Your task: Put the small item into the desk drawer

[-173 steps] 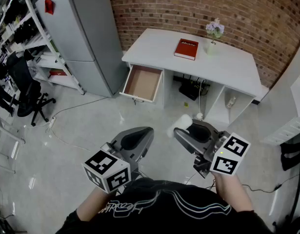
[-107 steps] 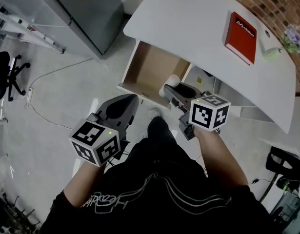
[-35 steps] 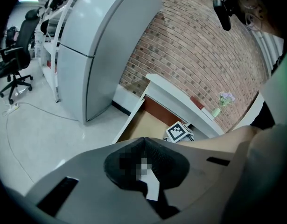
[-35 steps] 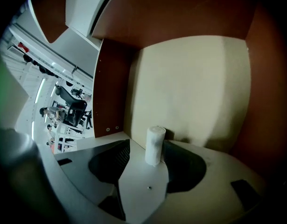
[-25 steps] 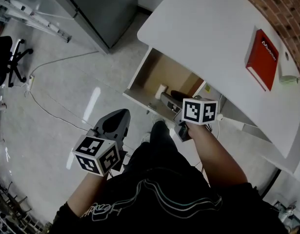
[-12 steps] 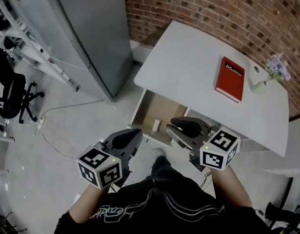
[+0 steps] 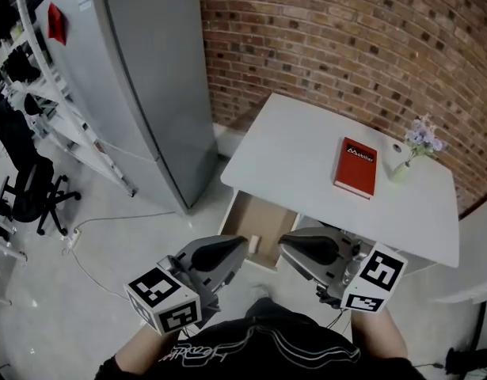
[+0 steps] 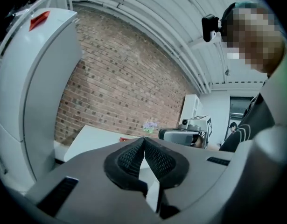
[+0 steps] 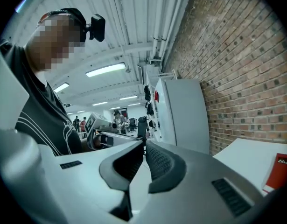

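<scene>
The small pale item (image 7: 255,244) stands inside the open drawer (image 7: 263,214) of the white bench (image 7: 298,153), near its front edge, while the left gripper (image 7: 237,248) is closed with nothing between its jaws and the right gripper (image 7: 284,245) is closing its jaws together, pads meeting, likewise empty

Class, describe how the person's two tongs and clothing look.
The left tongs and right tongs are grey rounded shells with black ribbed pads; each carries a white cube of black square markers. The shirt is black with pale curved lines.
</scene>
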{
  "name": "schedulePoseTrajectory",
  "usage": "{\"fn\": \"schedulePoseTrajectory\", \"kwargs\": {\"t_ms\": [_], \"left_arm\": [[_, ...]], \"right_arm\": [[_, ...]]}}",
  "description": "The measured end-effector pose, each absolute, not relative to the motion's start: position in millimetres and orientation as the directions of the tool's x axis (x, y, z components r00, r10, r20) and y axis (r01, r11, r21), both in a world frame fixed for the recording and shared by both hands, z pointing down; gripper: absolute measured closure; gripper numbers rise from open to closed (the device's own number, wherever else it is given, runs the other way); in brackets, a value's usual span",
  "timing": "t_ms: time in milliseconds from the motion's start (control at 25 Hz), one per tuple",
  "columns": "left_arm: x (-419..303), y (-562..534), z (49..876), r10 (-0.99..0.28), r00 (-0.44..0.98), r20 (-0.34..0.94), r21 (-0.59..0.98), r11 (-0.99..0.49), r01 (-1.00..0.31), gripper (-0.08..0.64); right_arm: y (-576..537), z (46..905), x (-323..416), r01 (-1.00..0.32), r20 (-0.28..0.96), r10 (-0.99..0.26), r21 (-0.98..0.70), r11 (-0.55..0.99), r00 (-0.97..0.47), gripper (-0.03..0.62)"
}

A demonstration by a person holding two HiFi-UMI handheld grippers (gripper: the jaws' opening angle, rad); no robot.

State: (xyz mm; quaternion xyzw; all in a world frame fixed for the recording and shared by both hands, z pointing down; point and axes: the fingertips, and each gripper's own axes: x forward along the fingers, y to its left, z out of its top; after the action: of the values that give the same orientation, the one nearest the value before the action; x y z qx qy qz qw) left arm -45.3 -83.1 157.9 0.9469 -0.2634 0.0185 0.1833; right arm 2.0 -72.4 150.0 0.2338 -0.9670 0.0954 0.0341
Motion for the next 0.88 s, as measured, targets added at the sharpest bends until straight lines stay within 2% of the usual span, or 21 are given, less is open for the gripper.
{"fn": "schedulePoseTrajectory", "kwargs": {"t_ms": [320,880], "left_arm": [[-25,-49,125,-0.45,0.888,0.095,0.266,-0.848,-0.459,0.538],[-12,-53,121,-0.437,0.893,0.103,0.27,-0.852,-0.448,0.538]], "right_arm": [[-42,126,15,-0.45,0.057,-0.448,-0.177,0.875,-0.892,0.543],[-47,126,23,-0.485,0.06,-0.483,-0.194,0.853,-0.874,0.545]]}}
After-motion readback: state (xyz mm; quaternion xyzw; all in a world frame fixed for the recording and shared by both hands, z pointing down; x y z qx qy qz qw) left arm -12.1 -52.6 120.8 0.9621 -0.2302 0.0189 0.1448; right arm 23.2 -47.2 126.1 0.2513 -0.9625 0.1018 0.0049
